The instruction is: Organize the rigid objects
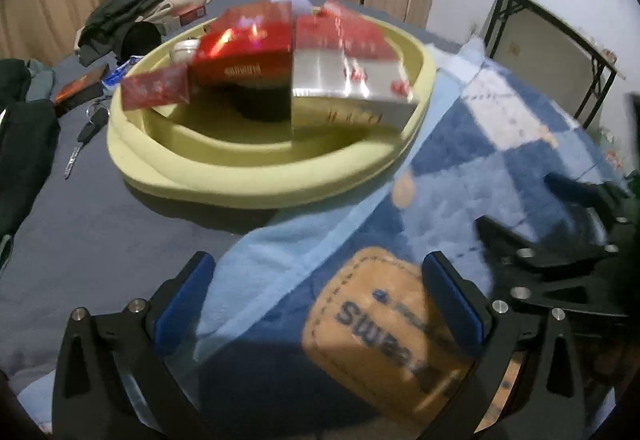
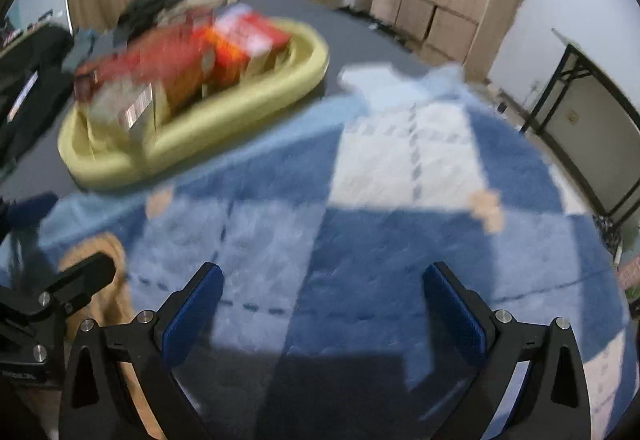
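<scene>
Yellow oval tray (image 1: 256,184) sits on the grey bed, at 12 o'clock from the left gripper (image 1: 320,304) and at 10 o'clock from the right gripper (image 2: 324,312), its long axis in the right view running from 8 toward 2 o'clock. Red boxes (image 1: 244,40) and a silver-and-red box (image 1: 344,76) are packed inside the tray, the silver one's long axis angled toward 4 o'clock in the left view; edges blurred. Both grippers hang over the blue patchwork blanket (image 2: 360,200) with jaws spread wide and empty, the left just above an orange patch (image 1: 384,336) on the blanket.
</scene>
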### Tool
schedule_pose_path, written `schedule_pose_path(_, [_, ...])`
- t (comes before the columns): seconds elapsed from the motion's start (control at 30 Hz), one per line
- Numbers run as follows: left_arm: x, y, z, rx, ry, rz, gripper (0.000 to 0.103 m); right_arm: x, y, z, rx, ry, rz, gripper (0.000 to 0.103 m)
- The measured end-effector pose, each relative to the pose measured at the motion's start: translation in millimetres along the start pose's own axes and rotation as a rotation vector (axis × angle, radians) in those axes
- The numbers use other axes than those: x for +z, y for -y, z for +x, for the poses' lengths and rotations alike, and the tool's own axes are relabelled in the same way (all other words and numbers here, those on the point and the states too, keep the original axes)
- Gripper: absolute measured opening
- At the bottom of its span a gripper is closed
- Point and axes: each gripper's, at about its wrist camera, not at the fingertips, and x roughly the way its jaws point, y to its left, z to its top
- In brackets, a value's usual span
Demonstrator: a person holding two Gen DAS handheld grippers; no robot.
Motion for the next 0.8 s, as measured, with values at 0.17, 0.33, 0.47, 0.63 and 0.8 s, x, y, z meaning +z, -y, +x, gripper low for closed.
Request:
schedule_pose_path(0.17, [-0.1, -0.5, 4.1, 0.009, 0.018, -0.005, 0.103, -1.8, 4.1, 4.6, -0.040, 0.023, 0.032, 0.103])
schedule_pose_path(0.33, [-0.8, 1.9, 5.0, 0.027, 0.012, 0.011, 0.103, -0.8, 6.7, 7.2, -0.012, 0.021, 0.045, 0.103])
schedule_pose_path(0.47, [0.0, 1.5, 5.7, 0.027, 0.009, 0.011, 0.103, -3.0, 5.8, 0.9, -0.016, 0.022, 0.043, 0.103])
schedule_pose_path(0.63, [0.1, 1.2, 5.9, 0.027, 0.008, 0.011, 0.103, -2.1, 5.8, 2.9, -0.016, 0.021, 0.043, 0.103])
schedule_pose_path(0.8, [-0.2, 1.5, 5.8, 0.027, 0.008, 0.011, 0.103, -1.5, 5.7, 4.5, -0.016, 0.021, 0.043, 0.103])
